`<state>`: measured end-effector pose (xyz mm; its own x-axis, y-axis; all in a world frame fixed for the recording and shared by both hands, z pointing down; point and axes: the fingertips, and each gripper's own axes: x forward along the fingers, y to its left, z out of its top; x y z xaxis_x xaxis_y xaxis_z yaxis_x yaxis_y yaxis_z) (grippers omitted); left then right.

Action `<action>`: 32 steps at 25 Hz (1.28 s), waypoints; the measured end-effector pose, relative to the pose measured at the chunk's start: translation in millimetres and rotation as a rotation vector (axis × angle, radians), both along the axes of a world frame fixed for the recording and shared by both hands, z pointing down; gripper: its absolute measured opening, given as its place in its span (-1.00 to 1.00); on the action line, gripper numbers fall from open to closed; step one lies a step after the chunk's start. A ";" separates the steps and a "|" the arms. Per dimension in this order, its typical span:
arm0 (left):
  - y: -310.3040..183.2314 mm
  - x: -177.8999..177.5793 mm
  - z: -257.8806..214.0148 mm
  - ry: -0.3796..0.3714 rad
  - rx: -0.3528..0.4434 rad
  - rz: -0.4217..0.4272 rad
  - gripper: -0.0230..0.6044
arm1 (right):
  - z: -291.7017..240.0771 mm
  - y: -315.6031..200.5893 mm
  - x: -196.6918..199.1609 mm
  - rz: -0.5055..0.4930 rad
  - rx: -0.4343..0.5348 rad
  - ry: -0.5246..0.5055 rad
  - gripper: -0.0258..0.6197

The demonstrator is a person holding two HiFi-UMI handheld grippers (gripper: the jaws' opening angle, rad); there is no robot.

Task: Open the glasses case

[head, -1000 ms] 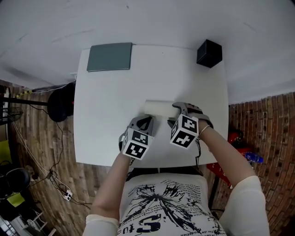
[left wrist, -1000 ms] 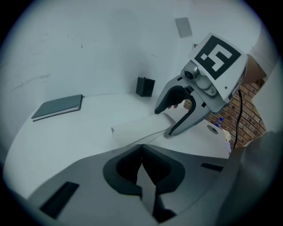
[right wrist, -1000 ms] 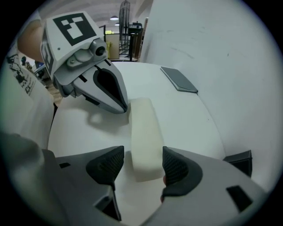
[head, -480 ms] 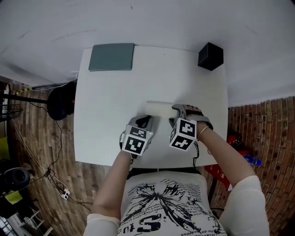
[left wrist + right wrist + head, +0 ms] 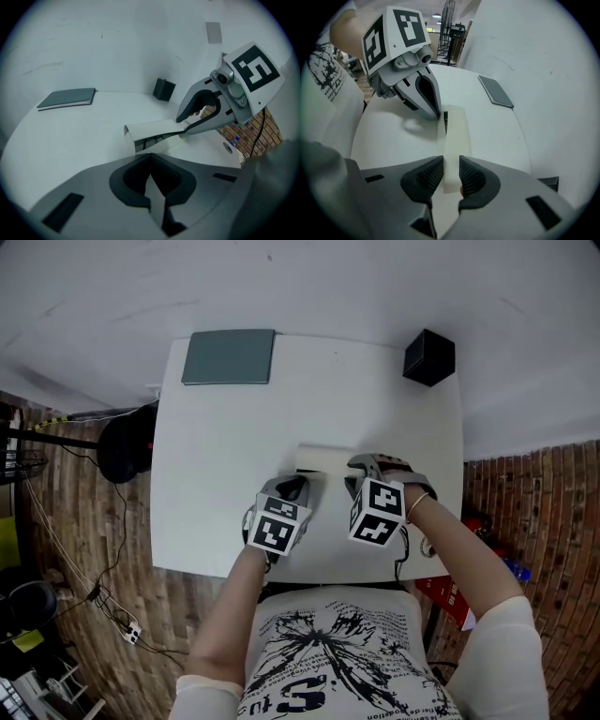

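The white glasses case (image 5: 323, 457) lies on the white table (image 5: 216, 456), just in front of both grippers. Its near end gapes and shows a dark inside (image 5: 150, 139). My left gripper (image 5: 296, 487) is shut on a thin white flap of the case (image 5: 155, 199) at the case's left end. At the right end, my right gripper (image 5: 450, 180) has the case (image 5: 454, 136) between its ribbed pads (image 5: 426, 176). Its jaws are closing, and the white case fills the gap between them. In the left gripper view the right gripper's fingertips (image 5: 186, 130) pinch the case's upper flap.
A grey-green notebook (image 5: 229, 356) lies at the table's far left corner, and a black box (image 5: 429, 356) sits at the far right corner. The table's near edge (image 5: 309, 573) is just behind the grippers. A brick-pattern floor (image 5: 525, 512) surrounds the table.
The right gripper's jaws have drawn in around the case's right end. The left gripper's marker cube has rolled a little. Neither hand has shifted much.
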<state>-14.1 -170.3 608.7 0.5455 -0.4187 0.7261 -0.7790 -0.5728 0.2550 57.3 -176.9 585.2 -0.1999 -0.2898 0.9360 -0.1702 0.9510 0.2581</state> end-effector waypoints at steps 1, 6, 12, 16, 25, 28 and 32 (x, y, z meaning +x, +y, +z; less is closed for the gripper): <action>-0.6 -0.5 0.4 -0.003 -0.002 -0.002 -0.88 | -1.6 -1.3 -0.5 -0.002 -0.002 -0.005 -0.58; -0.1 0.6 1.8 -0.026 -0.008 -0.009 -0.88 | -7.1 -6.1 1.1 -0.012 -0.010 -0.026 -0.65; 0.3 1.2 1.0 -0.044 -0.022 -0.016 -0.88 | -17.7 -22.1 2.8 -0.022 0.014 -0.058 -0.75; -0.6 1.3 0.3 -0.041 -0.022 -0.024 -0.88 | -21.4 -39.0 4.2 -0.018 0.043 -0.076 -0.81; -1.9 0.1 1.2 -0.040 -0.037 -0.045 -0.88 | -16.6 -64.6 6.5 -0.028 0.091 -0.082 -0.85; -1.7 1.6 0.6 -0.038 -0.037 -0.044 -0.88 | -16.3 -70.2 8.5 -0.029 0.099 -0.098 -0.84; -1.7 0.2 0.3 -0.040 -0.036 -0.043 -0.88 | -14.9 -78.3 7.9 -0.028 0.112 -0.118 -0.82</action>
<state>-13.9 -172.0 609.0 0.4976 -0.4142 0.7621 -0.8128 -0.5296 0.2428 65.1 -255.2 570.3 -0.3160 -0.3838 0.8677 -0.1790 0.9222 0.3427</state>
